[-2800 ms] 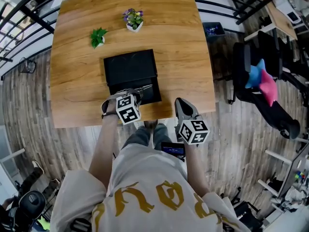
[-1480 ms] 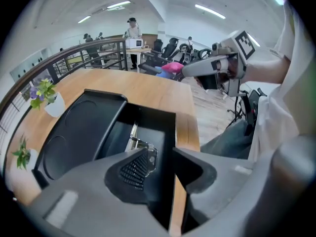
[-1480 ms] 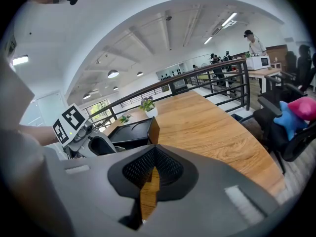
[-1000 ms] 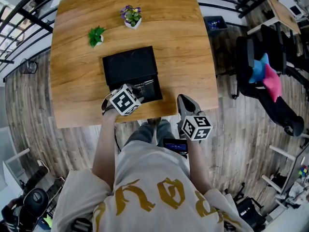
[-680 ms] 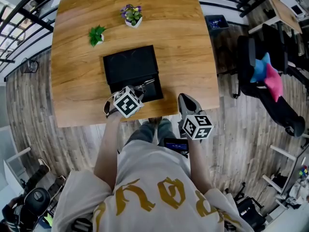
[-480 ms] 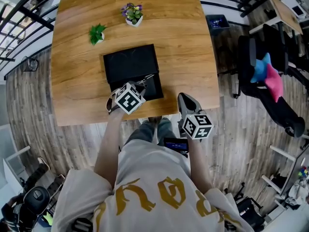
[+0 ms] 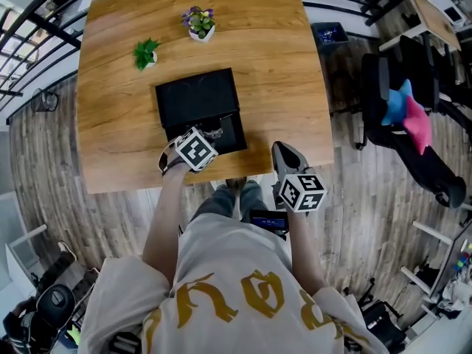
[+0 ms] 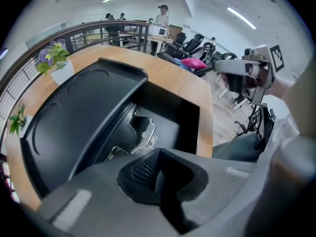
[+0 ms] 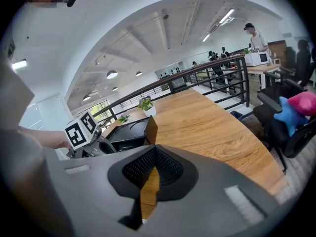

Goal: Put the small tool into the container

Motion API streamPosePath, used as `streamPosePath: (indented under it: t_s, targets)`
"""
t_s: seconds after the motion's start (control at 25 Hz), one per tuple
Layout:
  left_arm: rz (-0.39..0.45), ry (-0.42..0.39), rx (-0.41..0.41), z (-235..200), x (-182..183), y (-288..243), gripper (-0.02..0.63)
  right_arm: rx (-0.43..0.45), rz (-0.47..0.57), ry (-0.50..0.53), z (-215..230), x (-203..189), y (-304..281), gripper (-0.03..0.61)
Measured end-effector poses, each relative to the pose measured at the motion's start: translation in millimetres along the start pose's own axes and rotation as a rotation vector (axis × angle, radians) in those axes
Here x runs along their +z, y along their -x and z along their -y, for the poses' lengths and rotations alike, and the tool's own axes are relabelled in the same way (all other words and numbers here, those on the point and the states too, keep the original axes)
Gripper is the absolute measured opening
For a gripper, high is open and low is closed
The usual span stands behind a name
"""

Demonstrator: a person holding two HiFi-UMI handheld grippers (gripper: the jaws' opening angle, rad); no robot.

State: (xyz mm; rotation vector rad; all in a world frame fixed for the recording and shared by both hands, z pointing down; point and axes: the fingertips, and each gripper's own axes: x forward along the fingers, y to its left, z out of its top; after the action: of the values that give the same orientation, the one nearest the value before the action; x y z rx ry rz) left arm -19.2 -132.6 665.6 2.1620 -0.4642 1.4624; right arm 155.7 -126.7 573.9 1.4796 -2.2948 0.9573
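Wooden table [image 7: 280,87], its right half bare and open to approach; a black container [image 7: 195,102] sits centre-left, its lid [image 8: 89,107] edging the open front compartment [image 8: 170,125]; the left gripper [image 7: 209,137] crowds that opening; a green plant [image 7: 150,54] and a purple-flowered plant [image 7: 200,26] stand well behind; a railing [image 7: 29,21] hems the left side.

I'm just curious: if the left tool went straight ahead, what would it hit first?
Probably the silvery metal piece lying in the open black container, just ahead of the left tool; depth is unclear.
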Motion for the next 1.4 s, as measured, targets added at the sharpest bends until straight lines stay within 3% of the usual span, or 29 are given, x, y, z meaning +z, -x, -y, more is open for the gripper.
streamPosePath:
  t_s: [0.2,0.32,0.48,0.6,0.68,0.8,0.92,1.04,1.2,1.4]
  targets:
    - [-0.004,0.026,-0.025,2,-1,3,0.000,0.008,0.004,0.005,0,3,0,0.026]
    - [0.042,0.031,0.026,0,3,17,0.000,0.018,0.013,0.018,-5,9,-3,0.025]
    - [0.221,0.069,0.167,-10,19,53,0.000,0.042,0.043,0.075,-16,27,-6,0.026]
    - [0.362,0.047,0.273,-10,34,86,0.000,0.069,0.068,0.142,-31,47,-9,0.025]
    - [0.469,0.063,0.262,-4,46,108,0.000,0.085,0.086,0.207,-45,63,-10,0.025]
    - [0.687,0.196,0.181,4,66,148,0.000,0.112,0.128,0.296,-67,88,-8,0.025]
    - [0.871,0.247,0.228,-1,81,188,0.000,0.143,0.184,0.335,-82,109,-5,0.025]
    - [1.001,0.284,0.259,-7,89,215,0.000,0.163,0.221,0.357,-91,123,-3,0.025]
    - [1.055,0.356,0.247,-12,85,225,0.000,0.175,0.237,0.361,-96,130,0,0.025]
    - [1.052,0.370,0.287,-19,78,226,0.000,0.182,0.243,0.359,-96,133,-1,0.025]
